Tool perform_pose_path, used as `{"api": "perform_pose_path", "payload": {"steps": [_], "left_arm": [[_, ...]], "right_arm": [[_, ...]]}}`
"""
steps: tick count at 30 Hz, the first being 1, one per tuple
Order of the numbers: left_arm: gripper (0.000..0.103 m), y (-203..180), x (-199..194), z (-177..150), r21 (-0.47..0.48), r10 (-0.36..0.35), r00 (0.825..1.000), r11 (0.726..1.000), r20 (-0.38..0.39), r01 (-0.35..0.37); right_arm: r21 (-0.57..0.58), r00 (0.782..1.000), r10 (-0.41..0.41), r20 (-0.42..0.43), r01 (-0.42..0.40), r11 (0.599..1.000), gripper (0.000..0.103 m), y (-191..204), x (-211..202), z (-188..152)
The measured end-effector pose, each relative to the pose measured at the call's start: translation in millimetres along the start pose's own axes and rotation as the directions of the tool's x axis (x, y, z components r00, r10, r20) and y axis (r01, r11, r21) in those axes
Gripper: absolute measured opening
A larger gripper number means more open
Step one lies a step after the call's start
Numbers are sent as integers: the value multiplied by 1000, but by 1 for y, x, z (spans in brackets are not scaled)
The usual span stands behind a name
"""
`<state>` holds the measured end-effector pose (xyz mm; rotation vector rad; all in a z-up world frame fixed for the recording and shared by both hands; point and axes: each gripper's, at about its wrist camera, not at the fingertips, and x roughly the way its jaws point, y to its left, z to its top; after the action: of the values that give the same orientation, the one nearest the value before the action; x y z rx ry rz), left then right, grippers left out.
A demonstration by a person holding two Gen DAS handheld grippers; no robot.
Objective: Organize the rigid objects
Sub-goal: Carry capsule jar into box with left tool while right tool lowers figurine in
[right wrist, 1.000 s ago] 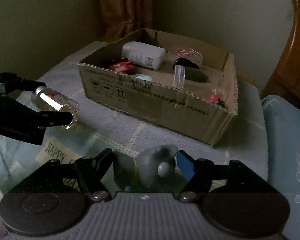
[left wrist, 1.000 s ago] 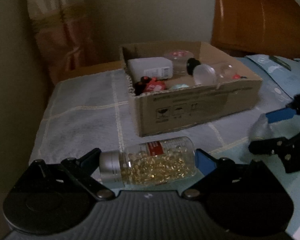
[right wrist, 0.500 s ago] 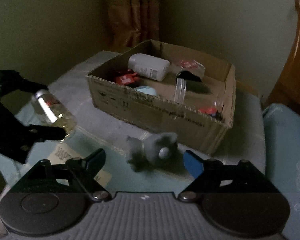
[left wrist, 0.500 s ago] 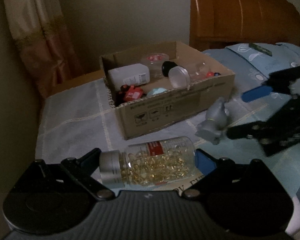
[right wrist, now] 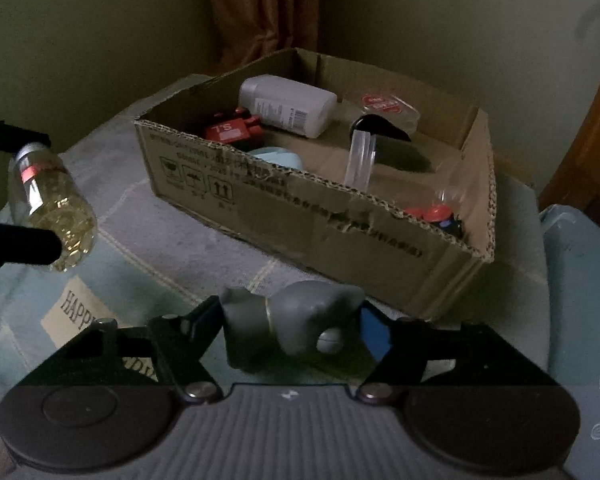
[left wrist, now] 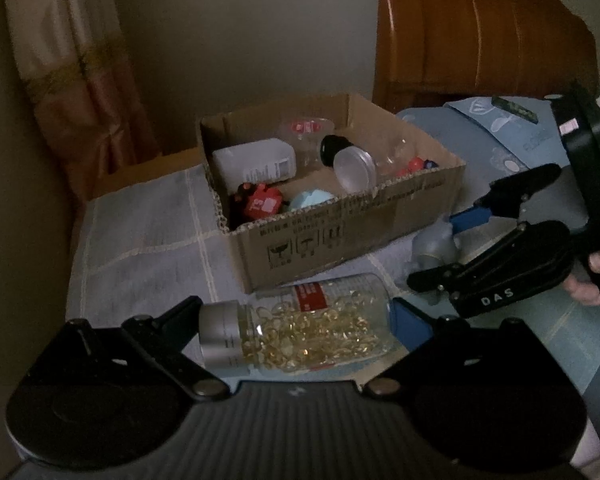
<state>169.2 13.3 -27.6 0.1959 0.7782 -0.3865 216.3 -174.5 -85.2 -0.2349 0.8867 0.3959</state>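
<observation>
Left gripper [left wrist: 296, 326] clamped on capsule bottle [left wrist: 300, 330], held sideways off the bed, silver cap toward the left finger, just in front of the cardboard box [left wrist: 340, 232]. Right gripper [right wrist: 290, 326] closing on grey toy figure [right wrist: 292, 326]; the figure sits between both fingers, contact looks made on both sides. Figure is near the box's front wall. Box sits on the bedspread [left wrist: 140, 232] near the headboard [left wrist: 480, 32], already holding a white bottle [right wrist: 288, 106] and other small items.

1 box [left wrist: 340, 236], 1 capsule bottle [left wrist: 300, 330], 1 grey figurine [right wrist: 292, 326]
</observation>
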Motion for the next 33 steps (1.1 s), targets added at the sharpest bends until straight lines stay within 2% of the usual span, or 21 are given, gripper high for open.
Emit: {"api": "perform_pose_path", "payload": {"steps": [9,14,19,25,29,33], "left_arm": [[97,-3,-2,24,35,-22,1000,999,19,22],[97,-5,3,59,68,-4,998,998,69,0],[97,-5,26,94,40,-21,997,999,72,19],[98,-11,50,119,33,-15,997,999,82,12],[99,-10,63,126,-4,-7,998,1000,70,7],[100,-13,64,122,-3,11,995,1000,100,-11]], "right_arm": [[-27,999,41,15,-40,999,74,2,-24,8],[-87,997,70,34,-67,994,74,1,-54,21],[-117,997,41,69,-32,993,74,-11,-79,41],[-104,995,-10,99,21,994,74,-31,-86,63],[-69,995,-13,103,20,997,75,-41,-82,69],[-52,995,-11,97,16,998,74,-45,-76,71]]}}
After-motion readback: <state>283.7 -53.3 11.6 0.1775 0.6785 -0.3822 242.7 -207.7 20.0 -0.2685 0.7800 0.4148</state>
